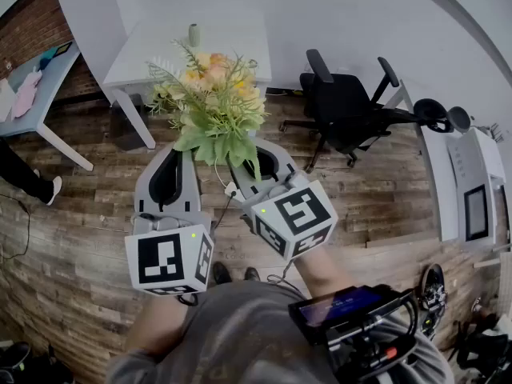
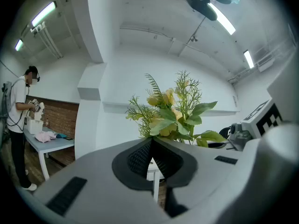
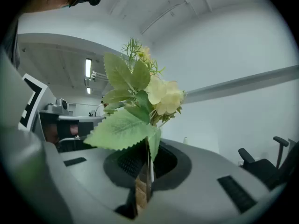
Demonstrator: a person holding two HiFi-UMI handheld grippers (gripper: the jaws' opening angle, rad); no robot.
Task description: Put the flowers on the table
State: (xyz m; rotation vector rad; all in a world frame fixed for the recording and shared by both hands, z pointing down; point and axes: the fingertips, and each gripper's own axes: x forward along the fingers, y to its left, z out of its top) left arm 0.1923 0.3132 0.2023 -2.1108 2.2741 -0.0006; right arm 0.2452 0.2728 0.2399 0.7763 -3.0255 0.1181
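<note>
A bunch of artificial flowers (image 1: 216, 94), yellow and peach blooms among green leaves, stands upright over the wooden floor in front of me. My right gripper (image 1: 254, 152) is shut on its stems; in the right gripper view the stems pass up between the pads (image 3: 148, 146) and the flowers (image 3: 140, 97) fill the middle. Beside it on the left, my left gripper (image 1: 184, 146) has its jaws shut (image 2: 151, 141) with nothing between them, and the flowers (image 2: 170, 115) show just to its right. The white table (image 1: 160, 46) stands beyond the bunch, with a small pale cup (image 1: 194, 34) on it.
A black office chair (image 1: 344, 106) stands to the right of the table. A grey table (image 1: 48, 78) with pink things is at the far left, where a person (image 2: 21, 120) stands. A white desk with a device (image 1: 472, 190) runs along the right.
</note>
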